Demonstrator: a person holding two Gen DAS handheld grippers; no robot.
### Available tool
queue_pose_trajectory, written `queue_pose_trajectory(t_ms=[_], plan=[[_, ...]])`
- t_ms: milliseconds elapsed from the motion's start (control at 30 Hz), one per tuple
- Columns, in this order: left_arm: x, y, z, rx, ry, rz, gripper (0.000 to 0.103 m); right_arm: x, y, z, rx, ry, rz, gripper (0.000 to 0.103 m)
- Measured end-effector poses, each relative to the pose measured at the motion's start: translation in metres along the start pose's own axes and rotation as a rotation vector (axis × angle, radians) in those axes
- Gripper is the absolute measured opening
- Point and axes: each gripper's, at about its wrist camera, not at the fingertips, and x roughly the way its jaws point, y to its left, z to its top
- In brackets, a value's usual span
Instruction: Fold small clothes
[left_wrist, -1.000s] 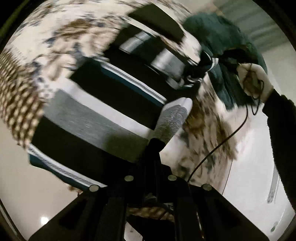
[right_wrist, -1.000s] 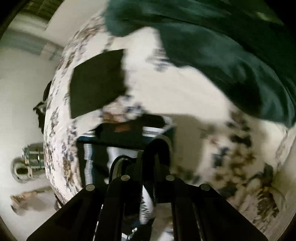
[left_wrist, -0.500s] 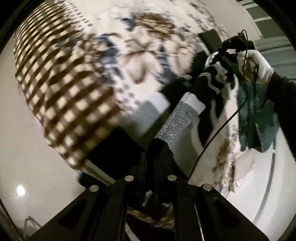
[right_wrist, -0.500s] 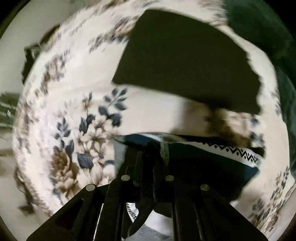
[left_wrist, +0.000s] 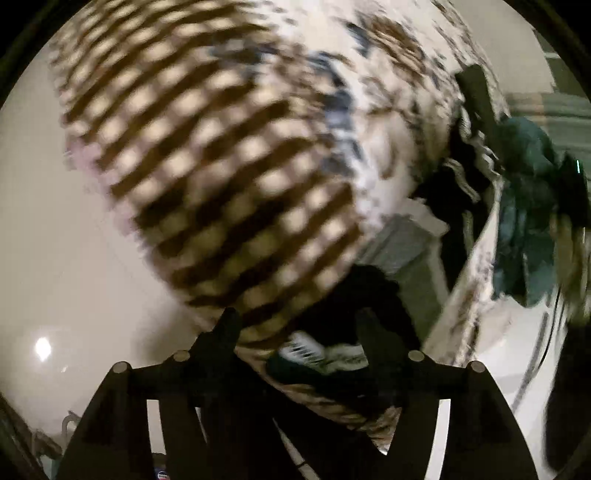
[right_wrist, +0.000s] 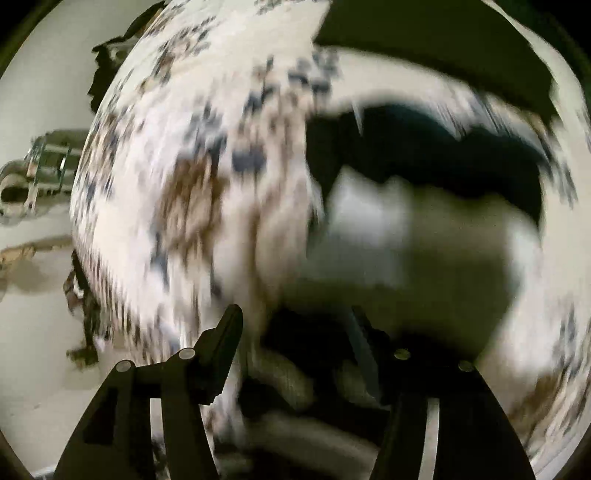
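The striped garment, black, grey and white with patterned trim, lies bunched on the floral tablecloth (left_wrist: 388, 110). In the left wrist view it (left_wrist: 402, 243) stretches from between my fingers toward the right. My left gripper (left_wrist: 295, 325) is open, its fingers spread on either side of the garment's black end at the cloth's checked edge (left_wrist: 221, 184). In the blurred right wrist view the garment (right_wrist: 406, 221) lies just ahead. My right gripper (right_wrist: 295, 321) is open, with garment folds between and below its fingers.
A dark green garment (left_wrist: 528, 206) lies at the far right of the table. A flat black piece (right_wrist: 443, 40) lies on the cloth beyond the striped garment. The pale floor (left_wrist: 55, 258) shows past the table edge, with a metal object (right_wrist: 44, 170) on it.
Both grippers were shut on the striped garment and are now open, having let it go. Both views swung across the table; the garment now lies bunched instead of spread.
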Motion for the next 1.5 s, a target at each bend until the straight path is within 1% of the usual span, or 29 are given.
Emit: queue_pose_trajectory(t_ms=[33, 67, 100, 133, 167, 200, 233, 267, 333, 400, 500, 567, 600, 633, 667, 733, 767, 833, 900, 1000, 1067, 1167, 1233, 1300, 1333, 1367, 1400, 1467, 1500], plan=[[0.009, -0.012, 0.003, 0.029, 0.024, -0.001, 0.063, 0.002, -0.005, -0.034, 0.009, 0.026, -0.002, 0.06], [0.019, -0.024, 0.005, 0.058, 0.048, 0.0, 0.064, 0.005, -0.01, -0.058, 0.013, 0.038, -0.009, 0.06], [0.032, -0.039, 0.006, 0.081, 0.066, -0.007, 0.064, 0.01, -0.018, -0.093, 0.026, 0.048, -0.034, 0.06], [0.046, -0.051, 0.005, 0.119, 0.094, 0.006, 0.064, 0.016, -0.024, -0.117, 0.037, 0.059, -0.051, 0.06], [0.056, -0.059, 0.002, 0.158, 0.121, 0.035, 0.064, 0.024, -0.031, -0.14, 0.053, 0.074, -0.056, 0.06], [0.072, -0.067, -0.001, 0.223, 0.159, 0.088, 0.064, 0.035, -0.042, -0.168, 0.084, 0.087, -0.056, 0.06], [0.084, -0.071, -0.006, 0.281, 0.186, 0.156, 0.064, 0.045, -0.048, -0.185, 0.107, 0.095, -0.067, 0.06], [0.091, -0.069, -0.011, 0.318, 0.203, 0.213, 0.064, 0.056, -0.053, -0.203, 0.127, 0.101, -0.076, 0.06], [0.093, -0.059, -0.019, 0.333, 0.223, 0.255, 0.064, 0.084, -0.06, -0.242, 0.153, 0.11, -0.074, 0.06], [0.085, -0.042, -0.028, 0.339, 0.238, 0.305, 0.064, 0.108, -0.058, -0.275, 0.159, 0.114, -0.08, 0.06], [0.068, -0.02, -0.037, 0.342, 0.249, 0.395, 0.064, 0.133, -0.049, -0.311, 0.147, 0.109, -0.095, 0.06], [0.057, -0.018, -0.039, 0.338, 0.258, 0.431, 0.064, 0.147, -0.044, -0.337, 0.153, 0.131, -0.081, 0.06], [0.048, -0.019, -0.038, 0.336, 0.253, 0.435, 0.064, 0.149, -0.043, -0.35, 0.163, 0.145, -0.052, 0.06], [0.04, -0.025, -0.036, 0.328, 0.238, 0.414, 0.064, 0.148, -0.043, -0.356, 0.167, 0.154, -0.034, 0.06], [0.03, -0.034, -0.032, 0.317, 0.217, 0.385, 0.064, 0.144, -0.044, -0.362, 0.174, 0.156, -0.022, 0.06], [0.015, -0.063, -0.021, 0.308, 0.159, 0.314, 0.064, 0.122, -0.05, -0.365, 0.196, 0.114, 0.009, 0.06], [0.008, -0.08, -0.012, 0.314, 0.125, 0.277, 0.064, 0.11, -0.055, -0.361, 0.203, 0.088, 0.019, 0.06], [-0.002, -0.119, 0.009, 0.344, 0.055, 0.201, 0.064, 0.073, -0.07, -0.346, 0.233, -0.002, 0.04, 0.06], [-0.003, -0.164, 0.04, 0.381, -0.012, 0.11, 0.064, 0.043, -0.087, -0.323, 0.264, -0.076, 0.05, 0.06], [0.011, -0.228, 0.099, 0.421, -0.073, 0.005, 0.064, -0.002, -0.126, -0.27, 0.336, -0.198, 0.039, 0.061], [0.03, -0.269, 0.137, 0.446, -0.094, -0.041, 0.064, -0.02, -0.143, -0.237, 0.378, -0.265, 0.032, 0.061], [0.074, -0.325, 0.201, 0.485, -0.096, -0.057, 0.064, -0.051, -0.177, -0.163, 0.433, -0.352, 0.041, 0.062], [0.11, -0.35, 0.24, 0.511, -0.073, -0.031, 0.064, -0.068, -0.201, -0.111, 0.468, -0.389, 0.053, 0.062], [0.144, -0.363, 0.271, 0.53, -0.048, 0.003, 0.063, -0.067, -0.214, -0.069, 0.508, -0.412, 0.075, 0.062], [0.158, -0.368, 0.286, 0.542, -0.041, 0.01, 0.06, -0.065, -0.22, -0.045, 0.521, -0.421, 0.086, 0.062], [0.163, -0.369, 0.292, 0.554, -0.045, 0.01, 0.049, -0.066, -0.229, -0.024, 0.533, -0.429, 0.096, 0.062], [0.169, -0.371, 0.299, 0.571, -0.047, 0.007, 0.001, -0.054, -0.22, 0.001, 0.542, -0.435, 0.102, 0.062], [0.173, -0.37, 0.305, 0.594, -0.054, 0.003, 0.004, -0.037, -0.216, 0.04, 0.566, -0.43, 0.134, 0.062], [0.17, -0.37, 0.308, 0.611, -0.069, -0.002, 0.004, -0.027, -0.223, 0.056, 0.584, -0.416, 0.201, 0.062]])
